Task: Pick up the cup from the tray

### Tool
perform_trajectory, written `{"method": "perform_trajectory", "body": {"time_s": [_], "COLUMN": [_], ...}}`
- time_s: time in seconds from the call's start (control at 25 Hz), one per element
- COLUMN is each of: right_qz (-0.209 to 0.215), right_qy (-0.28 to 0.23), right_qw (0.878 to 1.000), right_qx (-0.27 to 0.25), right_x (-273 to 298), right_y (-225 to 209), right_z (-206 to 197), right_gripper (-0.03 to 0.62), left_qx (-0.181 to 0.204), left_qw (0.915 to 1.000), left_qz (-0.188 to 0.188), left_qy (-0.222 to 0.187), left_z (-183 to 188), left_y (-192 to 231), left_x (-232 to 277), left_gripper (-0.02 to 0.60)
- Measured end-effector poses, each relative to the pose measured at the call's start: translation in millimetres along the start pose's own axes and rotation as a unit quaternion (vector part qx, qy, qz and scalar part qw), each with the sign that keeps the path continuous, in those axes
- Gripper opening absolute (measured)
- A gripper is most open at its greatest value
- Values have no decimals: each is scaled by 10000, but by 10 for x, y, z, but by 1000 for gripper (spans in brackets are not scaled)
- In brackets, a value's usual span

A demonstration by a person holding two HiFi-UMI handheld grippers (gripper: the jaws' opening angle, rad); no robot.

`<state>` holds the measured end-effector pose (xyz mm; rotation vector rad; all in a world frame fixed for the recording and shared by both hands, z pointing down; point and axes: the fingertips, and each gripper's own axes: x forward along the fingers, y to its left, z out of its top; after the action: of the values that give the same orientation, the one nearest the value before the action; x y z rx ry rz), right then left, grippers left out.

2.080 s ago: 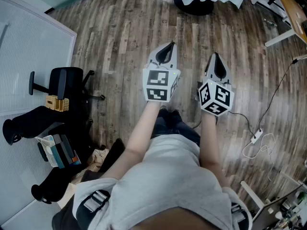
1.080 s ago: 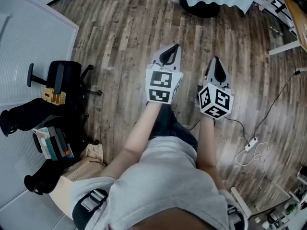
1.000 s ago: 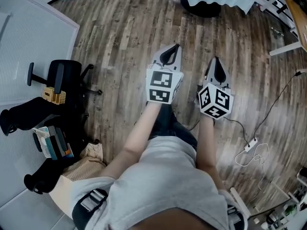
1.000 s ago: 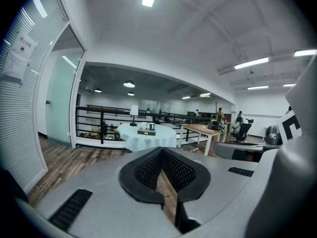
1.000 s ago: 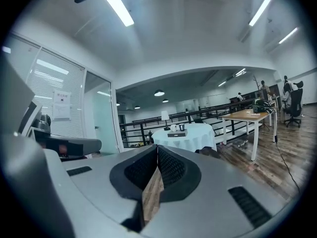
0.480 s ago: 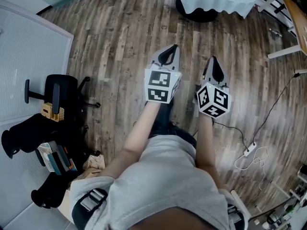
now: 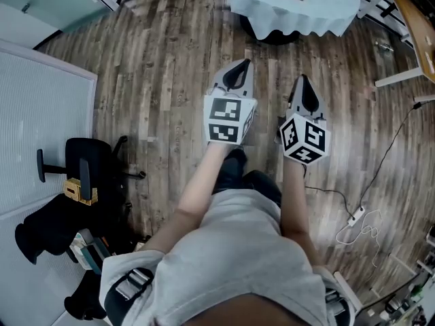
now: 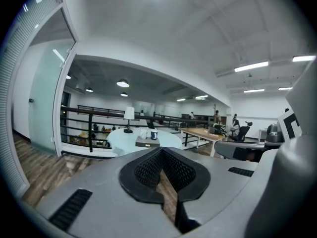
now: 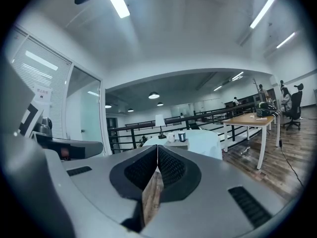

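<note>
- Left tool (image 7: 234,79) and right tool (image 7: 304,94) are each pressed together, pinching nothing
- A white cup (image 8: 144,134) and a dark cup (image 8: 154,135) stand on the tray (image 8: 147,143), on the cloth-covered surface (image 7: 292,9) well ahead
- Looks like the approach; next, get near and spread a tool around a cup

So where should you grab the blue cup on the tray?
Round its upright sides, probably, coming in level from the front. The blue cup stands upright on the tray, with the white cup close beside it. Any handle is too small to see.
</note>
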<state>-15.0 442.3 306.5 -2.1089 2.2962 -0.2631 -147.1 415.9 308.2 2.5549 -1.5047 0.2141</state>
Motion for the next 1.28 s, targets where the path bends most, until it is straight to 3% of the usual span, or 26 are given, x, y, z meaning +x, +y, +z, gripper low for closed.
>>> {"method": "perform_trajectory", "body": {"time_s": [0.28,0.64,1.28], "right_qz": [-32,-147,146], "right_qy": [196,335,277], "right_qw": [9998,9993,9995], "right_qx": [1,112,10], "right_x": [435,1037,2893], "right_y": [6,-346,-1049], "right_z": [-73,-145,268], "right_gripper": [8,8,8], "left_qx": [-86,-113,-96], "left_qw": [9999,9995,9989], "left_qz": [2,104,398], "left_qy": [147,290,233], "left_z": [-49,-67,430], "left_y": [277,472,860], "left_x": [353,1005,2759], "left_gripper": [6,6,6]}}
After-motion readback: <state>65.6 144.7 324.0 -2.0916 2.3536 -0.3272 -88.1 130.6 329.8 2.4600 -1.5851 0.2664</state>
